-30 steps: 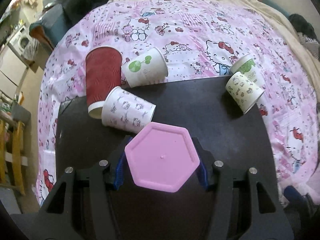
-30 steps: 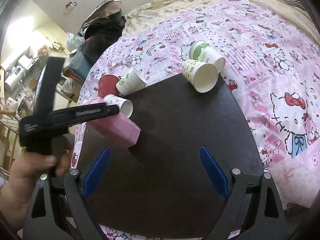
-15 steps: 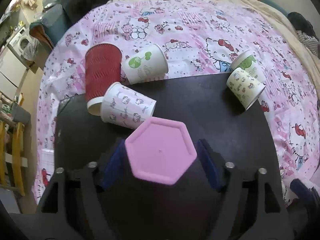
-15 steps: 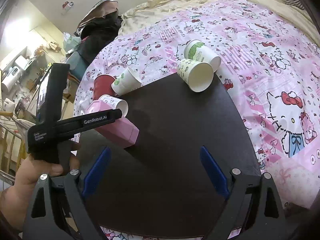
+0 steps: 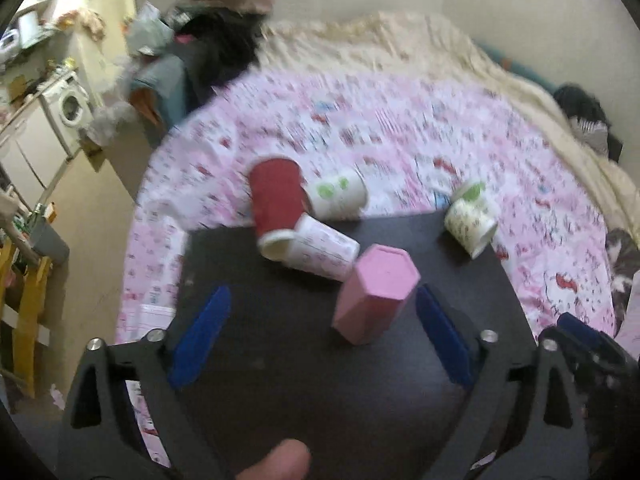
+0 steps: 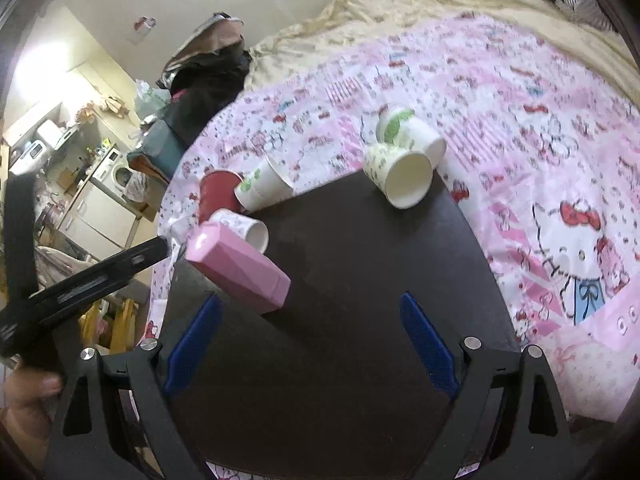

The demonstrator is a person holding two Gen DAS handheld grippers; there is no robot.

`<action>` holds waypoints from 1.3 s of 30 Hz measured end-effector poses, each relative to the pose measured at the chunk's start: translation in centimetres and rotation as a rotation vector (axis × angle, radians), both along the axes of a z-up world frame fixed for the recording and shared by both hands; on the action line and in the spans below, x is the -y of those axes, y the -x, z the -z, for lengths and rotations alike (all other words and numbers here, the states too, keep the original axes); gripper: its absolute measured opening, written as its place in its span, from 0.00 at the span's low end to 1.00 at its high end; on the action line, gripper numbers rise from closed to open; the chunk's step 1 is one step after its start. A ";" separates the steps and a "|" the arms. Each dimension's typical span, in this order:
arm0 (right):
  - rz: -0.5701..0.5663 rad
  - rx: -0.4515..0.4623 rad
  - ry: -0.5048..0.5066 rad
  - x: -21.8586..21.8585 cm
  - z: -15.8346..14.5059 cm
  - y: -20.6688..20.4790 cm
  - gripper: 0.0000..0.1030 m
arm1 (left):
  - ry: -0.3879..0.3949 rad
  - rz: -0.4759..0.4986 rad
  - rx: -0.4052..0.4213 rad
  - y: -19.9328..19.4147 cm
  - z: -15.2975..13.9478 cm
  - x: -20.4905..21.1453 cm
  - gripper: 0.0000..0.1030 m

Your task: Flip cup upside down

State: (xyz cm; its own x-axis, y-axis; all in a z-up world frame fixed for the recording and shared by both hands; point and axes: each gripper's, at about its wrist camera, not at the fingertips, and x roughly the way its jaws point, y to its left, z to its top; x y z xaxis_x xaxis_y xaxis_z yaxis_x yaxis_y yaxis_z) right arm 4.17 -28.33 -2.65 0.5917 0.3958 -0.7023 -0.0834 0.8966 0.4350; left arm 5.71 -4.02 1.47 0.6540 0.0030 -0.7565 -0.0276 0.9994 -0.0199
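Note:
A pink hexagonal cup (image 5: 374,294) stands upside down on the dark round table (image 5: 320,380), its flat base on top; it also shows in the right wrist view (image 6: 240,268). My left gripper (image 5: 320,334) is open and pulled back from it, blue pads wide to either side. In the right wrist view the left gripper's black body (image 6: 80,280) sits left of the cup. My right gripper (image 6: 308,344) is open and empty above the table's near part.
A red cup (image 5: 276,204) and two white printed cups (image 5: 324,252) (image 5: 340,196) lie on their sides at the table's far left. Two more paper cups (image 6: 400,176) (image 6: 412,136) lie at the far right edge. A pink Hello Kitty sheet (image 6: 560,200) surrounds the table.
My left gripper opened, let go of the pink cup and drew back and up. The cup now stands free on the table. The right gripper has hardly moved.

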 end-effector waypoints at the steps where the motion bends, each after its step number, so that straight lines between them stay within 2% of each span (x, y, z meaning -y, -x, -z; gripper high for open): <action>1: -0.002 0.017 0.002 -0.2 -0.3 0.2 0.90 | 0.000 -0.003 0.027 0.9 -0.3 -0.7 0.90; 3: -0.010 0.056 0.009 -0.8 -1.0 0.6 0.90 | -0.014 -0.016 0.067 2.3 -0.7 -1.8 0.91; 6: -0.027 0.116 0.035 -1.9 -2.1 1.4 0.93 | -0.022 -0.050 0.102 3.9 -0.8 -3.4 1.00; 10: -0.053 0.189 0.095 -3.7 -3.2 2.3 0.97 | 0.019 -0.059 0.152 5.8 -0.7 -4.6 1.00; 12: -0.059 0.210 0.106 -4.4 -3.3 2.8 1.00 | 0.011 -0.069 0.168 6.5 -0.3 -4.7 1.00; 21: -0.088 0.256 0.201 -6.9 -2.5 4.0 1.00 | -0.018 -0.079 0.179 7.1 1.1 -4.1 1.00; 39: -0.088 0.249 0.247 -7.8 -1.4 2.9 1.00 | -0.004 -0.060 0.166 7.1 1.4 -3.7 1.00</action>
State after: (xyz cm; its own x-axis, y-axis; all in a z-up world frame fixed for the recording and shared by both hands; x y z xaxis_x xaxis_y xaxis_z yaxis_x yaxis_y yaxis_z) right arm 1.26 -20.55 -1.29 0.7282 0.2888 -0.6215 -0.2408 0.9569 0.1624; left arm -1.43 -0.36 0.08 0.7686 0.0490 -0.6378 -0.0841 0.9961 -0.0248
